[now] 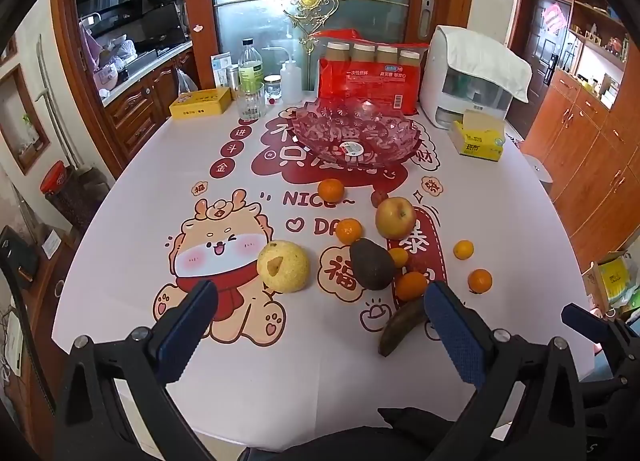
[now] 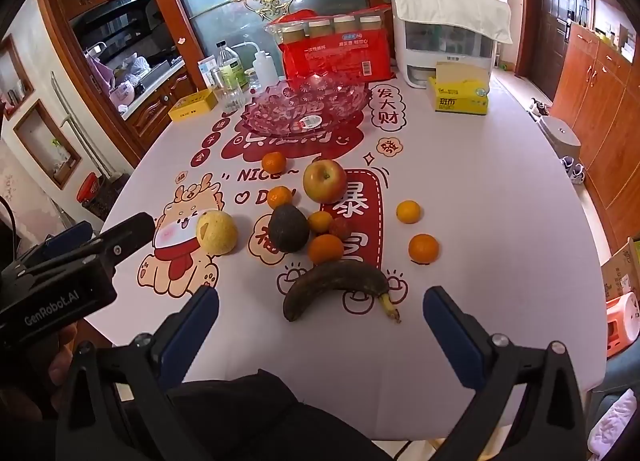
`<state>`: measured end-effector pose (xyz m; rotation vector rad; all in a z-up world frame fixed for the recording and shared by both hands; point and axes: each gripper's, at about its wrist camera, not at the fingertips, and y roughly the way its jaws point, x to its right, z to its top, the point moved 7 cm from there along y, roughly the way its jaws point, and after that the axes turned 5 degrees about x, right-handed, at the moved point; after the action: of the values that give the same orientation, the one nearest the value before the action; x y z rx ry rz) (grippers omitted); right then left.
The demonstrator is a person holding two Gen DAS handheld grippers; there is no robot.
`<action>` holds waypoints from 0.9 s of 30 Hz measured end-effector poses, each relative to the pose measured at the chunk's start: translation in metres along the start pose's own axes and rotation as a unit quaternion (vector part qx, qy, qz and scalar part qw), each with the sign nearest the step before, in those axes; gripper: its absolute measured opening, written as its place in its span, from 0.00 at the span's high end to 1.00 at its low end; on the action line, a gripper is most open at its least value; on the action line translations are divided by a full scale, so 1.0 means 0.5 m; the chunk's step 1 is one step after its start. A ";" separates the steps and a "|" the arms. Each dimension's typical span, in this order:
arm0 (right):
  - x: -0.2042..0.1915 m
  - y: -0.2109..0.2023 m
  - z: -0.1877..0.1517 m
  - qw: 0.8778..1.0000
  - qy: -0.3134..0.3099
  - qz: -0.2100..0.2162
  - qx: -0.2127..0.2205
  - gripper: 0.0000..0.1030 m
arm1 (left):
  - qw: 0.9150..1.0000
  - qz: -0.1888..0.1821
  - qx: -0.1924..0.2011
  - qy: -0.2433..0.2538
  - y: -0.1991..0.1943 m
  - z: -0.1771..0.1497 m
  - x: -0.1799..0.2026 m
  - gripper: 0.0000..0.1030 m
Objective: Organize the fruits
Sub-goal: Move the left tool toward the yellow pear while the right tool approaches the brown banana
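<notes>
"GenRobot.AI" on left tool

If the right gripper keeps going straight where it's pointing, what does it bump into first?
Most likely the blackened banana. It lies straight ahead of the open right gripper, nearest of all the fruit, with only bare tablecloth before it. Depth is hard to judge in this view.

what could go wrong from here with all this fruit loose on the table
1. The banana looks black and overripe; a hard squeeze may squash it.
2. The avocado touches small oranges; lifting it may set them rolling.
3. The glass bowl could chip if the apple is dropped in.
</notes>
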<state>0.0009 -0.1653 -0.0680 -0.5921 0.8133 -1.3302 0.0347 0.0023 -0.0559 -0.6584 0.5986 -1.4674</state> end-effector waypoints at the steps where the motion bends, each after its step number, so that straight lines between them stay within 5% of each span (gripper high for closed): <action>1: 0.002 0.003 0.013 1.000 -0.002 0.001 -0.001 0.01 | 1.000 -0.001 -0.003 0.000 0.001 0.007 0.003 0.01; 27: 0.033 -0.009 0.038 1.000 -0.011 0.004 0.020 0.01 | 1.000 -0.010 0.002 -0.016 0.008 0.034 0.005 0.01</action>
<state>0.0140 -0.1838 -0.0559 -0.5706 0.7674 -1.3284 0.0500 0.0002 -0.0469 -0.6848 0.5663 -1.4731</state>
